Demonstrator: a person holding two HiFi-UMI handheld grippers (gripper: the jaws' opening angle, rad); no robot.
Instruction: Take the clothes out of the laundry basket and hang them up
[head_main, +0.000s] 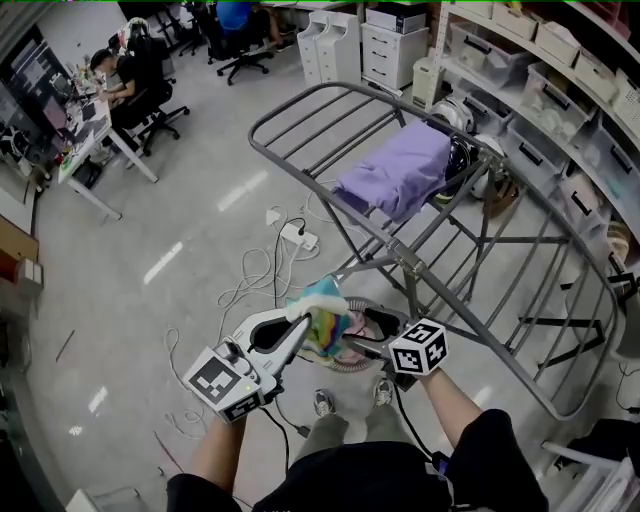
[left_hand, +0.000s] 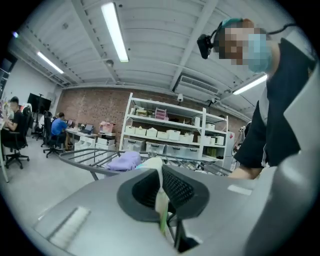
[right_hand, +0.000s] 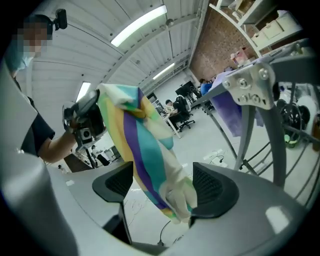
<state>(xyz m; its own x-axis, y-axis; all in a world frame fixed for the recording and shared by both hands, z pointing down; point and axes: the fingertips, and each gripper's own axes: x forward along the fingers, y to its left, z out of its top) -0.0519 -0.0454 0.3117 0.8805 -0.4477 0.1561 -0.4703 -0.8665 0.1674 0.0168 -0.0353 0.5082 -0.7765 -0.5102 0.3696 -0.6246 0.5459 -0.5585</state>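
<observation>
A striped cloth (head_main: 325, 315) in teal, yellow, purple and white hangs in front of me over the floor. My left gripper (head_main: 300, 318) is shut on its upper edge; in the left gripper view a thin fold of the cloth (left_hand: 161, 200) is pinched between the jaws (left_hand: 162, 192). My right gripper (head_main: 355, 335) is open just right of it. In the right gripper view the cloth (right_hand: 145, 145) dangles between the wide jaws (right_hand: 165, 187) and brushes the right pad, unpressed. The grey drying rack (head_main: 300, 170) stands ahead with a purple garment (head_main: 395, 170) draped over it.
A round basket rim (head_main: 340, 368) shows on the floor under my hands. White cables and a power strip (head_main: 300, 238) lie left of the rack. Shelves with bins (head_main: 560, 120) line the right side. People sit at desks (head_main: 100, 130) at the far left.
</observation>
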